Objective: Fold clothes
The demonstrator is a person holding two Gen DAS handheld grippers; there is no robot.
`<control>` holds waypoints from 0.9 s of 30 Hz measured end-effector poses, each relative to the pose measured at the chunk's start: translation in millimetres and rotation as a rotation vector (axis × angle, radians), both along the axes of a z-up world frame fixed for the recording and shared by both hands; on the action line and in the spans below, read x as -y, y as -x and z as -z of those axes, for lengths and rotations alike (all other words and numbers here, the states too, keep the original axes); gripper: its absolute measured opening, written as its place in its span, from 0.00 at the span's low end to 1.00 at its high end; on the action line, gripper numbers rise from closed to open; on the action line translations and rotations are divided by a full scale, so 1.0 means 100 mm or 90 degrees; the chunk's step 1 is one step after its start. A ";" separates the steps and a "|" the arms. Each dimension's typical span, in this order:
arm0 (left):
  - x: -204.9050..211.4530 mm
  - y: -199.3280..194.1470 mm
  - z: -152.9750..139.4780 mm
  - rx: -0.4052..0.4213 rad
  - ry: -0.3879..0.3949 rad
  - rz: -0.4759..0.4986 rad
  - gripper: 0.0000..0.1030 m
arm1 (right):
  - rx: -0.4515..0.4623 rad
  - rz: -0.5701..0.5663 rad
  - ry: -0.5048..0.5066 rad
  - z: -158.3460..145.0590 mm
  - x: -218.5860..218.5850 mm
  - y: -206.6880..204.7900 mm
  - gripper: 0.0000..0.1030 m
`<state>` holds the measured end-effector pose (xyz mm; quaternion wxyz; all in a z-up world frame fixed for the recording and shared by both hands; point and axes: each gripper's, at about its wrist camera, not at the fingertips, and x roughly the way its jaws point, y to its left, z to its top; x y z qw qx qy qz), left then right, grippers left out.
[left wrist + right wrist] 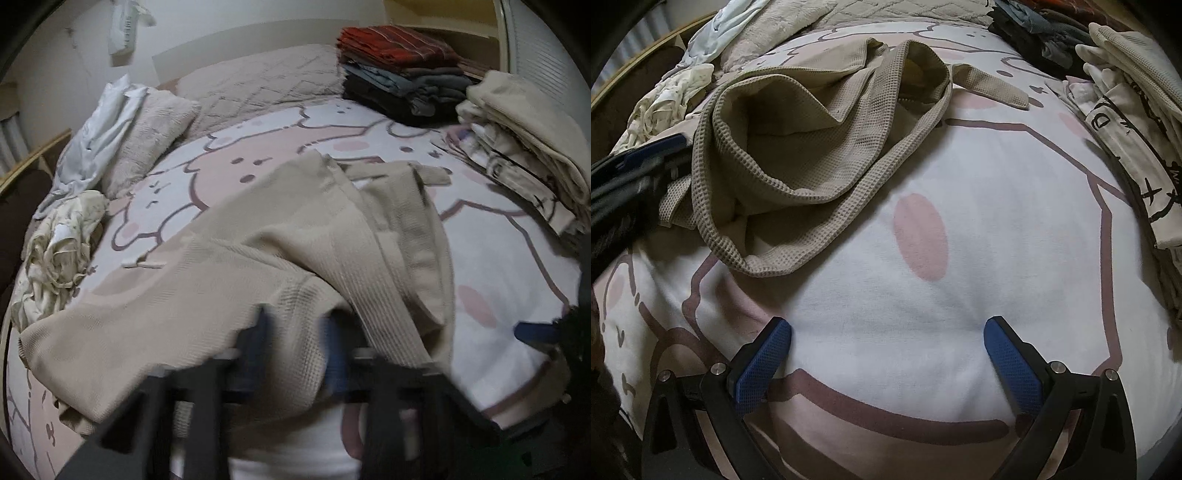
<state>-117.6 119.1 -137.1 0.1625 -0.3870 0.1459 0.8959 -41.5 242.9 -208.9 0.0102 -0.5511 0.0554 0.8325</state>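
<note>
A beige waffle-knit garment [229, 251] lies rumpled across the cartoon-print bed sheet [498, 266]. My left gripper [295, 347] is blurred; its blue-padded fingers stand close together on the garment's near edge, with fabric between them. In the right wrist view the same garment [798, 147] lies bunched at upper left, with a strap running right. My right gripper [886, 332] is open and empty, its blue pads [764, 358] wide apart just above bare sheet [960, 314], short of the garment. The left gripper shows at that view's left edge [646, 162], against the garment.
Folded stacks stand at the back right: dark and red clothes [399, 70] and cream printed ones [524, 147]. Unfolded white and cream clothes [62, 236] lie heaped at the left edge beside fluffy pillows [155, 133]. A wall is behind the bed.
</note>
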 end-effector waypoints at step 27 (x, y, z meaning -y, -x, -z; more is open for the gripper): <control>0.41 -0.71 -0.50 -0.084 -0.118 0.097 0.10 | 0.043 -0.354 0.232 -1.14 0.83 1.31 0.65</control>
